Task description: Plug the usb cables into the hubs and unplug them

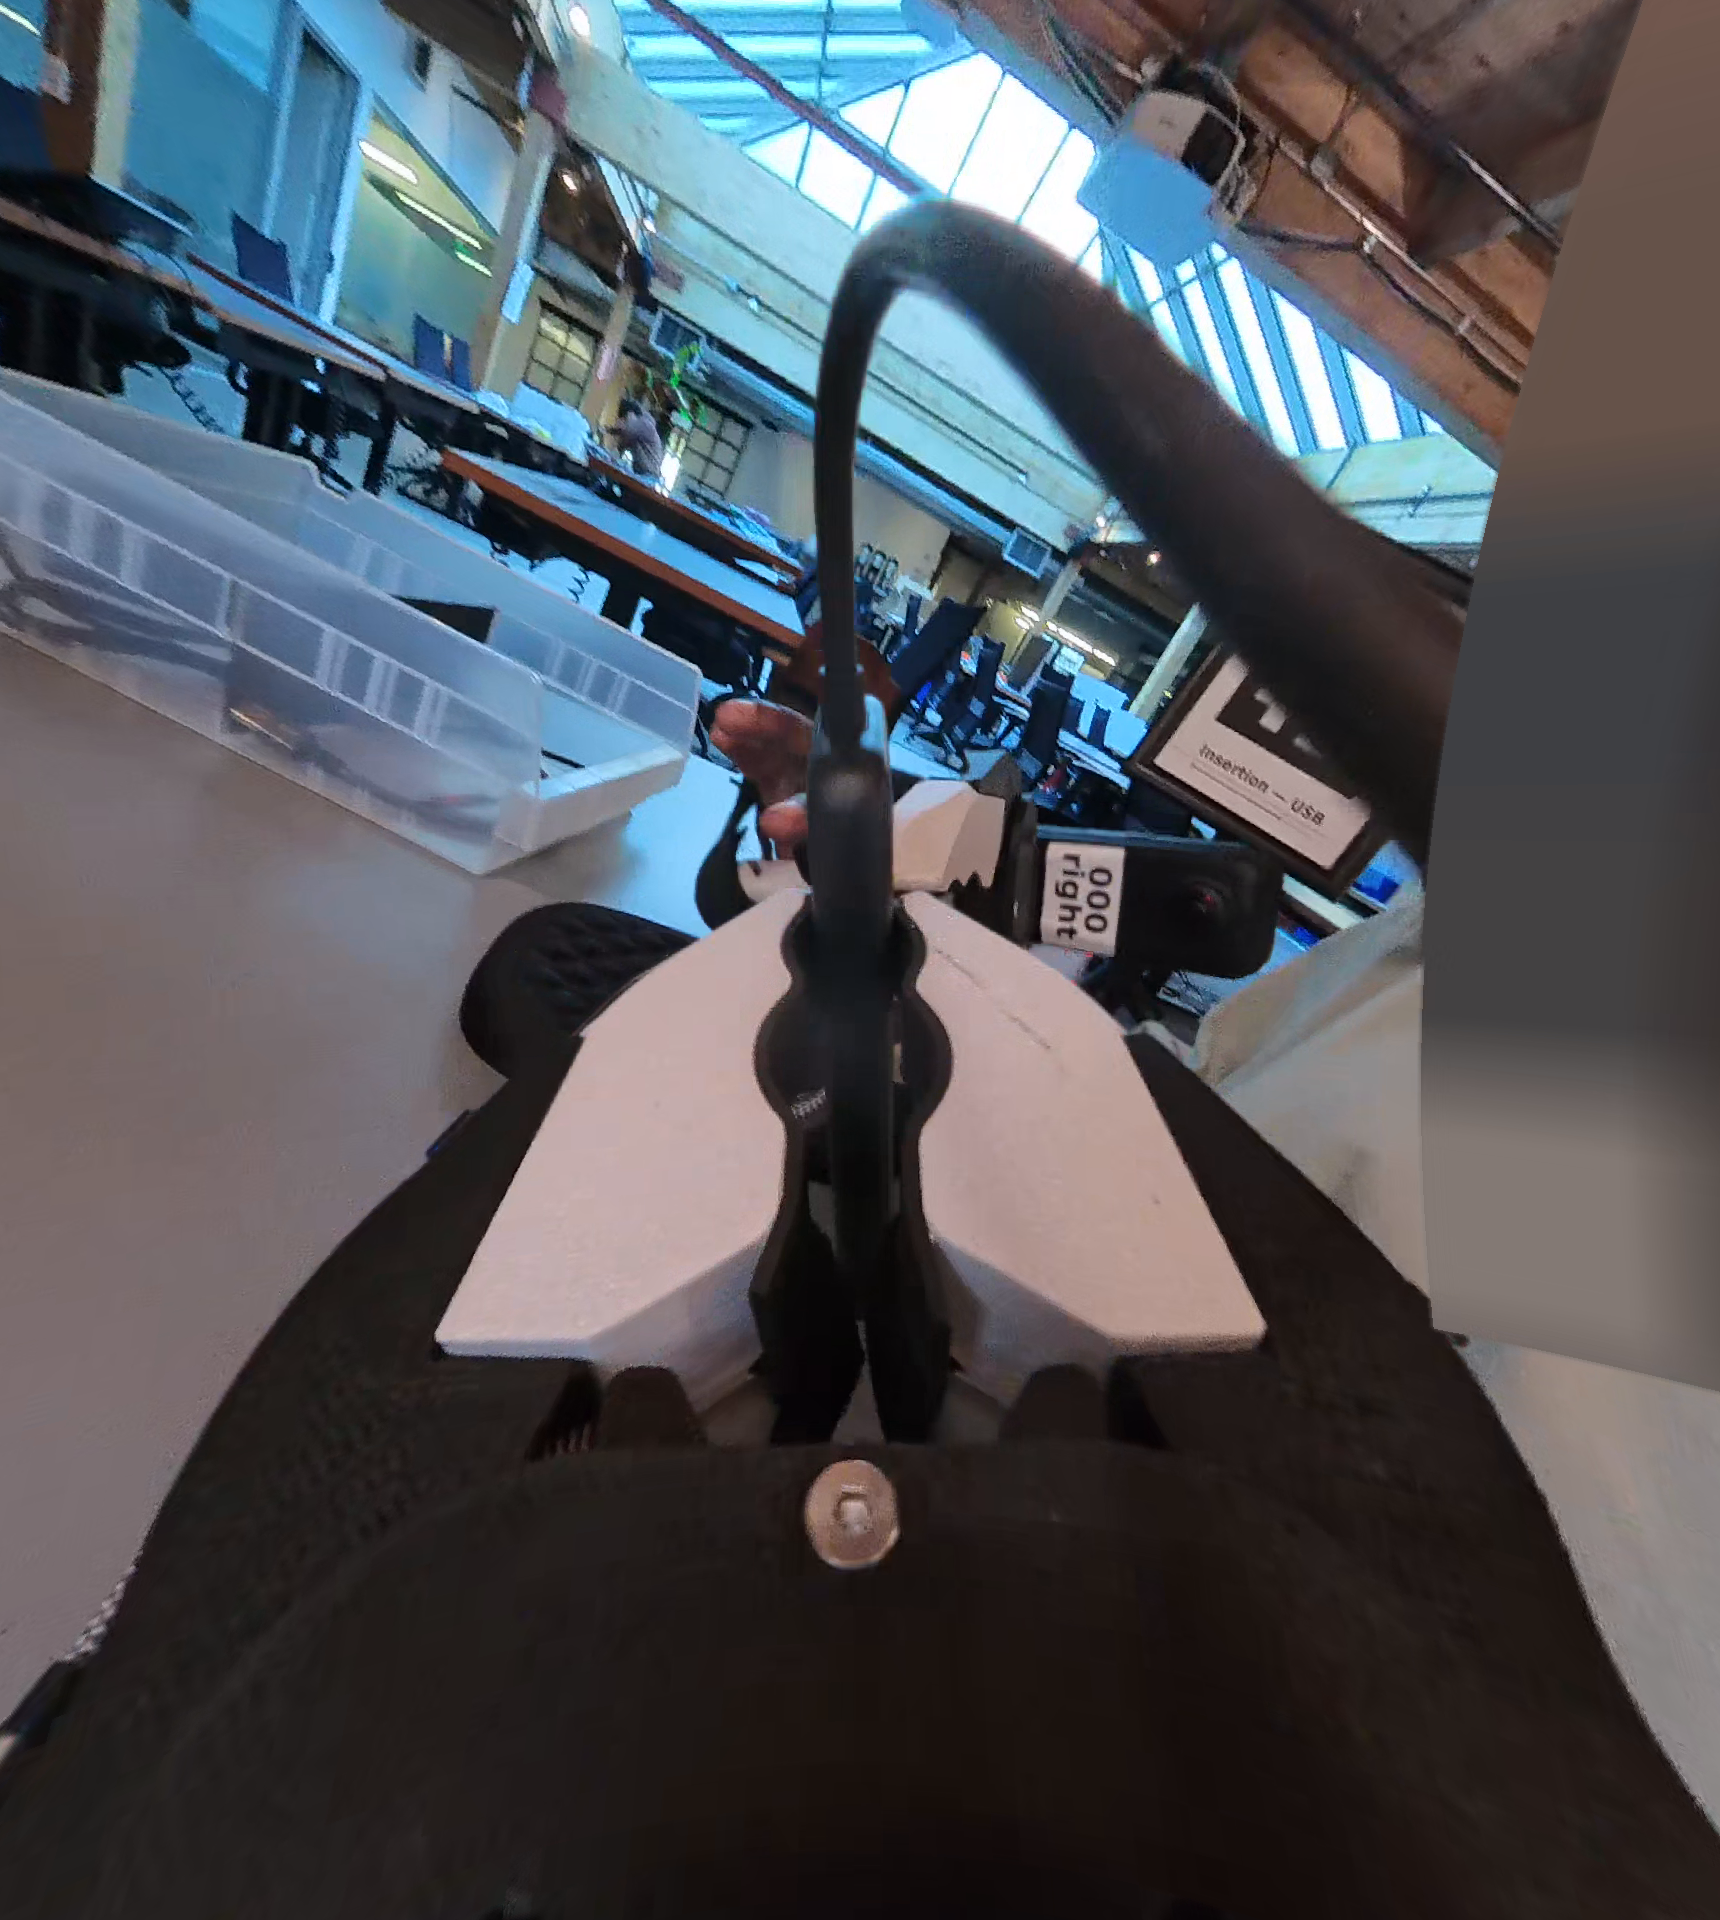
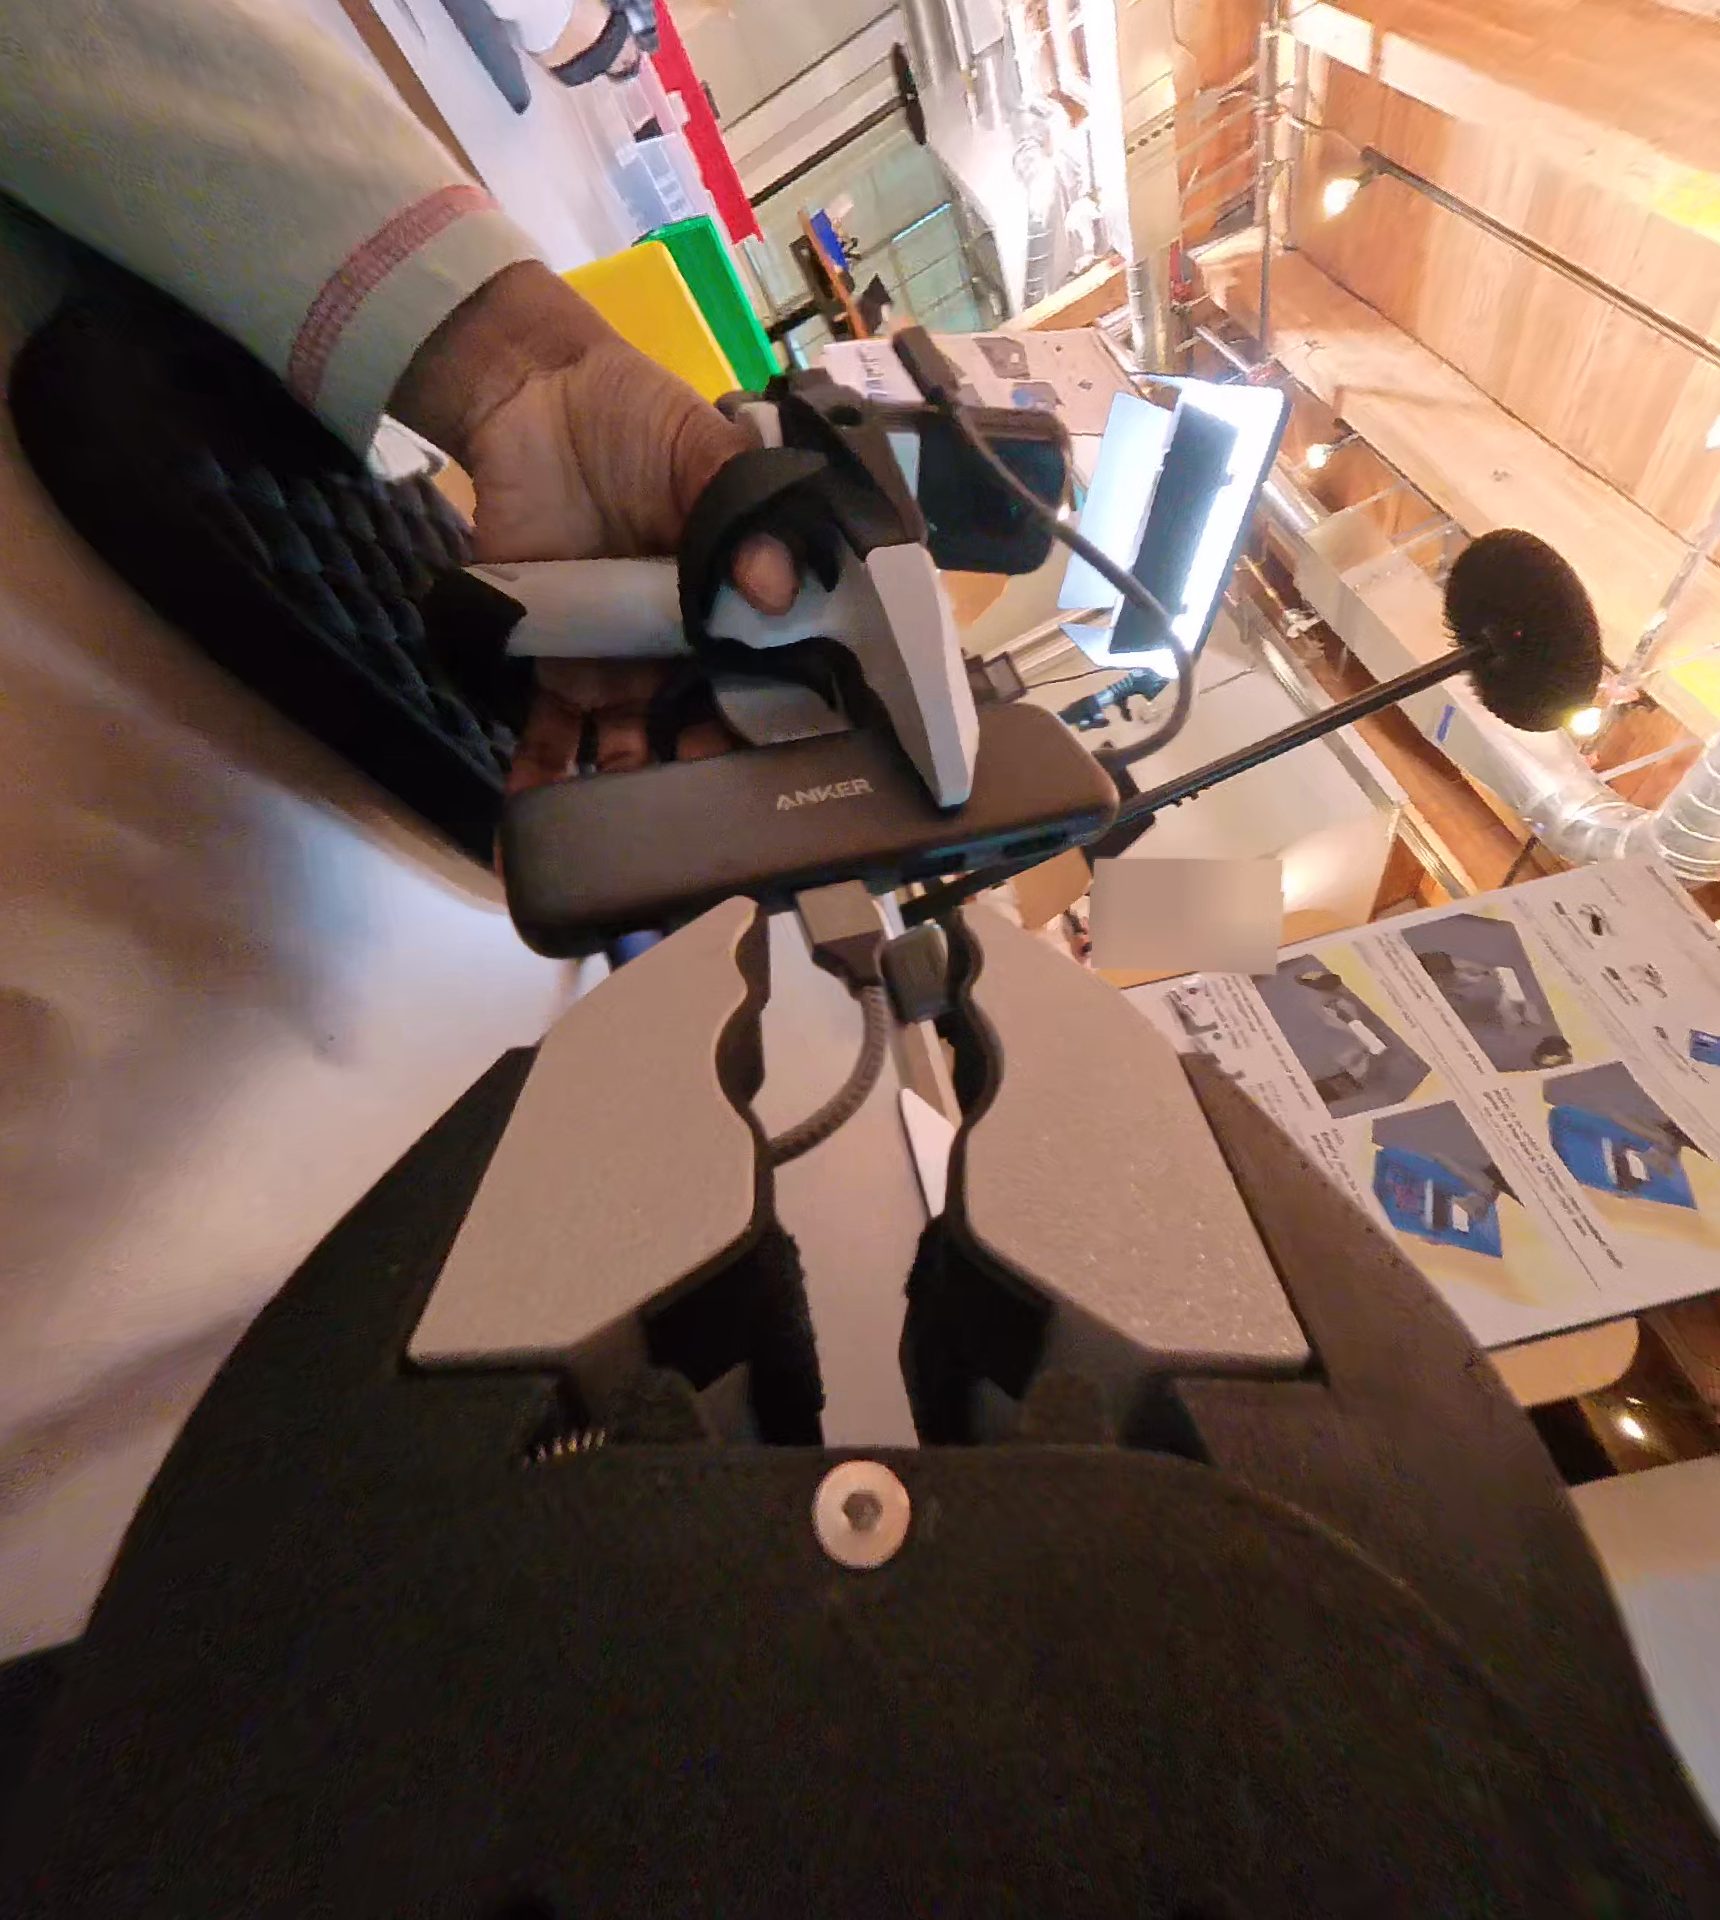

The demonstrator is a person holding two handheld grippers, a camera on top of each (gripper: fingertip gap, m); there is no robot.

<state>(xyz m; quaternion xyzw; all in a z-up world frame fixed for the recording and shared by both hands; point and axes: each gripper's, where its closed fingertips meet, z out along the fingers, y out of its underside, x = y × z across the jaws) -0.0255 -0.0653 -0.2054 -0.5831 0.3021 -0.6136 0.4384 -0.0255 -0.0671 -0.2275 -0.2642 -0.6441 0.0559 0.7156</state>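
facing the hub (image 2: 783,831) edge-on, the right gripper (image 2: 861,987) has its jaws parted, with a grey-braided usb cable (image 2: 835,1101) running up the gap between them to a metal plug (image 2: 840,920) that meets the hub's lower long edge at centre frame. whether that plug is fully seated or only touching the port i cannot tell. a second, darker connector (image 2: 918,971) sits just beside it, against the inner face of the right-hand finger; the fingers touch neither plug's sides that i can see.

the hub is a dark flat bar, its long axis running left to right with a slight upward tilt toward the right. the left gripper (image 2: 923,717) pinches it from above near its right end, one white finger lying across its top face, held by the person's hand (image 2: 575,457). in the left wrist view that gripper (image 1: 851,1039) is closed on a dark body seen edge-on, with a black cable (image 1: 840,520) arching up and over toward the upper right.

so the plug's axis runs straight along the right gripper's fingers, and that gripper is the nearer one to it. any pull or push would likely go down-frame or up-frame along that line. room: the hub's left half hangs free, a sleeve and dark mesh fill the left, a printed sheet (image 2: 1521,1101) lies at right, well apart.
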